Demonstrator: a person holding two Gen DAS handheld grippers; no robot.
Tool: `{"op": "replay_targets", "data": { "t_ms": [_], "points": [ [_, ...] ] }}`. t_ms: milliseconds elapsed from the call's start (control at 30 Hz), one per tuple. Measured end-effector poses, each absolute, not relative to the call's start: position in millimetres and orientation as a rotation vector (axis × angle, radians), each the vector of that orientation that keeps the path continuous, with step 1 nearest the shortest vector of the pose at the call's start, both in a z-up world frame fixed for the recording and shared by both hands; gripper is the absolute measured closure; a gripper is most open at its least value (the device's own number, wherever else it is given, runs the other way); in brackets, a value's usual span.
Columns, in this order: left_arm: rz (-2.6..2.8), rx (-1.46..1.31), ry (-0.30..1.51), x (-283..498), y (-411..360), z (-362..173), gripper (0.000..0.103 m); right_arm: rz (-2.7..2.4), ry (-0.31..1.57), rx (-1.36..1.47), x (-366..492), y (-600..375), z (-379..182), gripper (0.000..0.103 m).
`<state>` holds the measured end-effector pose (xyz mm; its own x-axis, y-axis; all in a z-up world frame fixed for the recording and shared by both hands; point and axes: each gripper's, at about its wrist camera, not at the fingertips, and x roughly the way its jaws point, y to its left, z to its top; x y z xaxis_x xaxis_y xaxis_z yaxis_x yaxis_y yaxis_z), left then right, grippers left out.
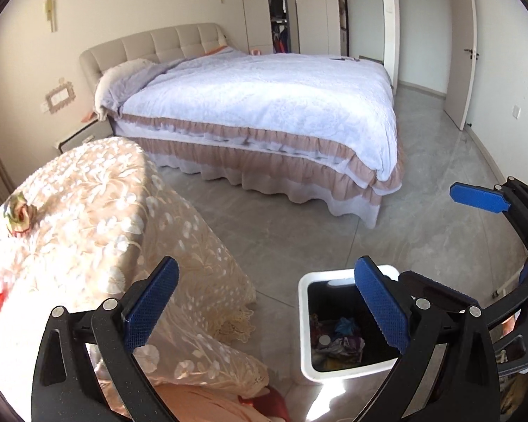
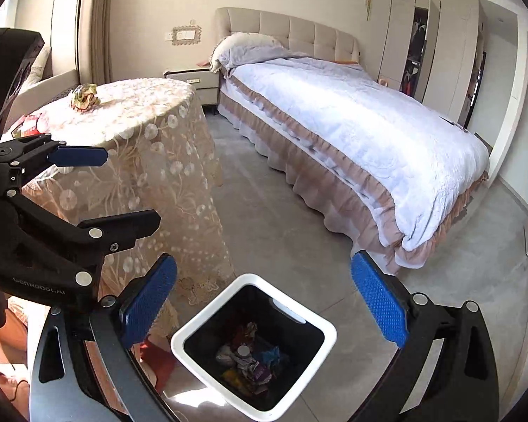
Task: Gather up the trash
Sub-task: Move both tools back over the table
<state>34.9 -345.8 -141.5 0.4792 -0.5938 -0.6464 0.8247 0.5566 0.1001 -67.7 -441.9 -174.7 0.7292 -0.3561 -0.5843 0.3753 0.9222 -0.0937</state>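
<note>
I see lace-covered surface (image 2: pixel 151 112) carrying crumpled wrapper (image 2: pixel 84 96); floor (image 2: pixel 281 218) carries white bin (image 2: pixel 329 330) of trash.

White bin (image 2: pixel 253 344) holds trash; crumpled wrapper (image 2: pixel 84 96) on table.

Home bedroom. Double bed (image 1: pixel 264 105) with tufted beige headboard (image 1: pixel 158 44), white quilt and ruffled pink bed skirt. Nightstand (image 2: pixel 193 79) beside it, built-in wardrobe (image 1: pixel 281 7) with one door open showing hung clothes. Round tabletop (image 2: pixel 123 105) under a lace floral cloth, grey tiled floor (image 1: pixel 422 211), white interior door (image 1: pixel 461 52), small white trash bin (image 2: pixel 253 344) with wrappers inside.
</note>
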Motion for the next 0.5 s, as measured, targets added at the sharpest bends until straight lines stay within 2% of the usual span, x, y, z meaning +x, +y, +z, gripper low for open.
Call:
{"op": "replay_targets", "data": {
  "t_ms": [200,500],
  "points": [
    [-0.773,0.349,0.525,60.4,-299.1,-107.0,0.005,-0.332,0.517,0.086,-37.7,-418.6,-147.2,0.004],
    [-0.619,0.252,0.483,107.9,-224.5,-75.2,0.005,-0.189,0.434,0.063,23.5,-367.3,-112.9,0.004]
  ]
}}
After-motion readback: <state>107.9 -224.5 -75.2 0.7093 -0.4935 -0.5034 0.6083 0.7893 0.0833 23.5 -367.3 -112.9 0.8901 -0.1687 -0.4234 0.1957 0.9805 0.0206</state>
